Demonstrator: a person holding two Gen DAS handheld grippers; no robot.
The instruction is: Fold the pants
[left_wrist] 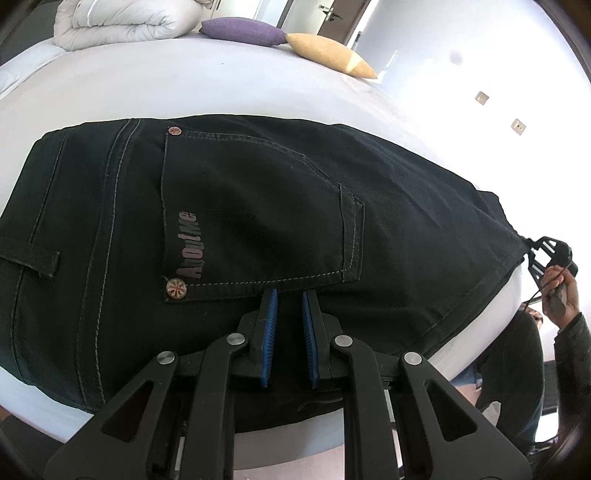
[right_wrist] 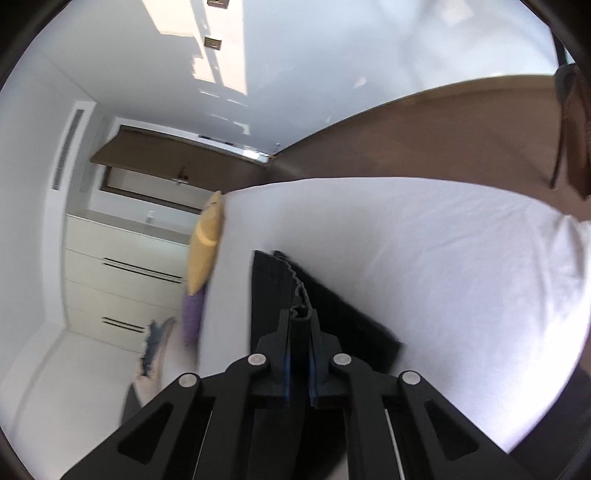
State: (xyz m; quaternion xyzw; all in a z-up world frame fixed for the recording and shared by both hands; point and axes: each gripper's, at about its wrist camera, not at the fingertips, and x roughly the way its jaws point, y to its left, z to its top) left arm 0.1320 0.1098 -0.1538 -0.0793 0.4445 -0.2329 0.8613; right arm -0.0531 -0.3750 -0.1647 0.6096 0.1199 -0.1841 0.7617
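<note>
Black jeans (left_wrist: 258, 206) lie on a white bed (left_wrist: 184, 88), back pocket with "AboutMe" print and two rivets facing up. My left gripper (left_wrist: 290, 295) hovers just over the cloth below the pocket, its blue pads a little apart with nothing between them. My right gripper (right_wrist: 300, 317) is shut on a fold of the jeans' edge (right_wrist: 299, 325) and lifts it; the dark cloth (right_wrist: 273, 288) hangs stretched toward the bed. The right gripper also shows in the left wrist view (left_wrist: 546, 254), at the far right corner of the jeans, held by a hand.
A purple cushion (left_wrist: 243, 31), a yellow cushion (left_wrist: 328, 53) and a folded white duvet (left_wrist: 122, 22) lie at the far end of the bed. The person's legs (left_wrist: 517, 369) stand right of the bed. White drawers (right_wrist: 122, 273) line the wall.
</note>
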